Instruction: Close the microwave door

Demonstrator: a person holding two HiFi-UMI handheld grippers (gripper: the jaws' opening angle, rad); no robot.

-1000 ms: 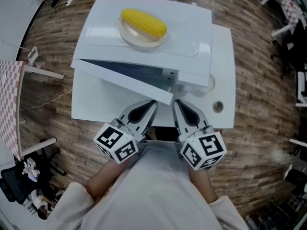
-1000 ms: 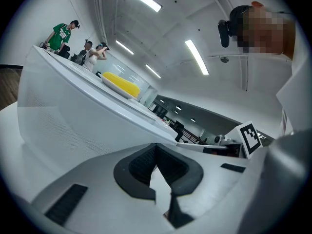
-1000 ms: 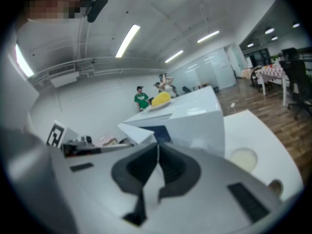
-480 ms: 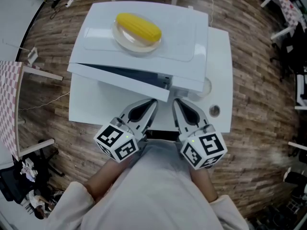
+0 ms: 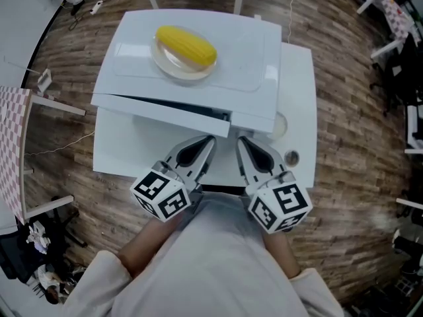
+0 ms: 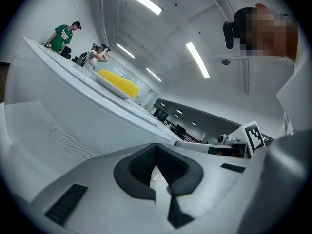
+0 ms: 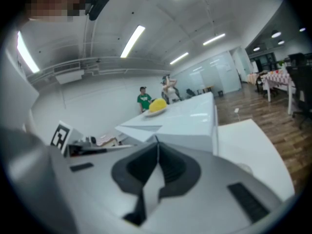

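A white microwave (image 5: 248,51) stands on a white table (image 5: 129,152). Its door (image 5: 162,113) is slightly ajar, with a thin dark gap showing along the left part. On top of the microwave a yellow corn cob (image 5: 186,45) lies on a clear plate (image 5: 165,63). My left gripper (image 5: 210,139) and right gripper (image 5: 240,139) are side by side just in front of the door's right end, both shut and empty. The left gripper view has the door (image 6: 58,111) right beside the left gripper (image 6: 156,144). In the right gripper view, the right gripper (image 7: 156,138) points at the microwave (image 7: 195,123).
A round hole (image 5: 291,157) sits in the table's right front corner. A checkered table (image 5: 10,144) stands at the left on the wooden floor. More furniture stands at the right edge (image 5: 403,51). A person in green (image 7: 143,100) stands far behind.
The door has swung toward the microwave body and the dark gap has narrowed. Both grippers stay shut close to the door's front.
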